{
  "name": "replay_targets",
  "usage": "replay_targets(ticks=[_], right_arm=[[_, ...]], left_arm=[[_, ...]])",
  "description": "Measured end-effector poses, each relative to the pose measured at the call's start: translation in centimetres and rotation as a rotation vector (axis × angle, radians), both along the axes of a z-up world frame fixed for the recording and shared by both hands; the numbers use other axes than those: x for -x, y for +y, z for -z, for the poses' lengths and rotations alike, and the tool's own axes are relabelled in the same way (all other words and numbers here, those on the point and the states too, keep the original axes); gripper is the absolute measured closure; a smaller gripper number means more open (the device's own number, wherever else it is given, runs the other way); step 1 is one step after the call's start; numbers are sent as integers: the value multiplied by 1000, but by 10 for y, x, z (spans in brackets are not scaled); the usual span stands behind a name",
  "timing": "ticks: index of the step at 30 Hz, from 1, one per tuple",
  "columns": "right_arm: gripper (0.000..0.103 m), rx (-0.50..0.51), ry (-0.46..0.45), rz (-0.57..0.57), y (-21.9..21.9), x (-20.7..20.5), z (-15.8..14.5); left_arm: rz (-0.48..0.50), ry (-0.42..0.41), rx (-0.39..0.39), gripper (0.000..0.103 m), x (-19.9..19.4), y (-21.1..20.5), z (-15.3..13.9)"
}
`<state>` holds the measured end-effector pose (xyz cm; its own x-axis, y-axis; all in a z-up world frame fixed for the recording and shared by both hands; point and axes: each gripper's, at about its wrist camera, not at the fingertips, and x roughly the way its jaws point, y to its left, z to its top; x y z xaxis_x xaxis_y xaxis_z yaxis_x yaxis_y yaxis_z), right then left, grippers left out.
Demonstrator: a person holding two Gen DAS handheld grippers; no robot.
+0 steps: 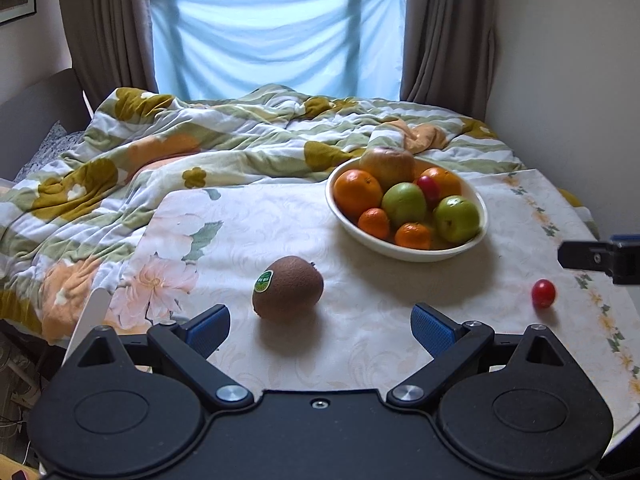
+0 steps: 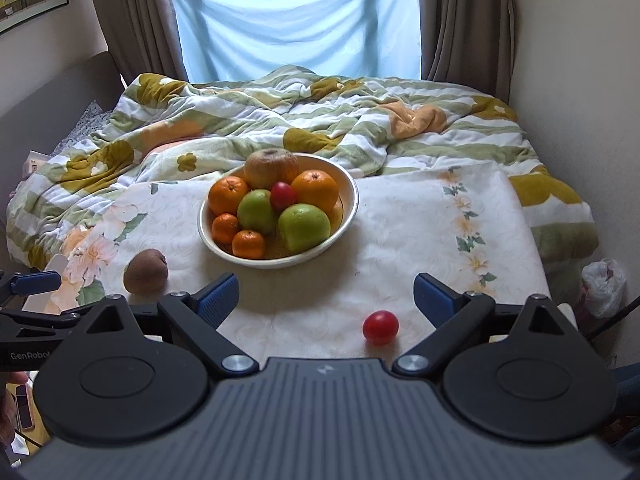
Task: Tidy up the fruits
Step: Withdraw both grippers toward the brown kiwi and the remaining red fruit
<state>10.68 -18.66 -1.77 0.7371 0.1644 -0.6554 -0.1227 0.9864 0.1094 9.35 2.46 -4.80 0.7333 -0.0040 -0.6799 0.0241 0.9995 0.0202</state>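
- On the floral cloth (image 1: 248, 240) covering the table, two fruits are lying loose outside the bowl (image 1: 404, 250): a kiwi (image 1: 288, 288) with a green sticker and a small red tomato (image 1: 543, 293).
- Filling the bowl already are oranges, mandarins, green apples, a brownish apple at the back and one small red fruit, so the job is looking nearly finished.
- Hovering just short of the kiwi, the left gripper (image 1: 320, 328) is standing wide, its blue pads (image 1: 434, 330) spread well apart and holding nothing; the kiwi is sitting slightly left of the gap's centre.
- Facing the tomato from close by, the right gripper (image 2: 326, 300) is likewise gaping wide and empty, with the tomato lying near its right finger rather than midway.
- Judging from this, the step in hand is a pickup of a loose fruit, and centring is mattering most: each gripper should be sliding sideways until its fruit is sitting midway between the pads before closing.
- Closing gently is advisable, since the tomato probably bruises and rolls easily, and the kiwi is egg-shaped and could be squirting out if pinched near an end.
- Placing into the bowl's open near side is looking safest, because the heap is sitting high at the back.
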Motion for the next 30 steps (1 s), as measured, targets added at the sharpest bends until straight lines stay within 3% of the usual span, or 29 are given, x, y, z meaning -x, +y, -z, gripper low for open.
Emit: replay_targets(ticks=[9,13,17,23,24,25,30], right_arm=[[0,42,61,29,-10,-18,60],[0,43,87,37,-15,-22,79],[0,32,103,47,-17,-25,87],[2,36,120,60,-16,-32,95],[3,37,121,64,-16,-33,96],[5,38,123,68,-16,-35,96],[16,42,135,76,-14,-40,99]], left_arm=[[-14,26,-46,4,-43,11,42],[13,37,-117,4,-60,11,56],[39,45,-94,6,-70,14,61],[58,67,-72,25,-80,18,65],[64,75,-75,35,-82,17,66],[63,78,-84,38,-82,17,66],[68,83,-70,39,-81,22,65]])
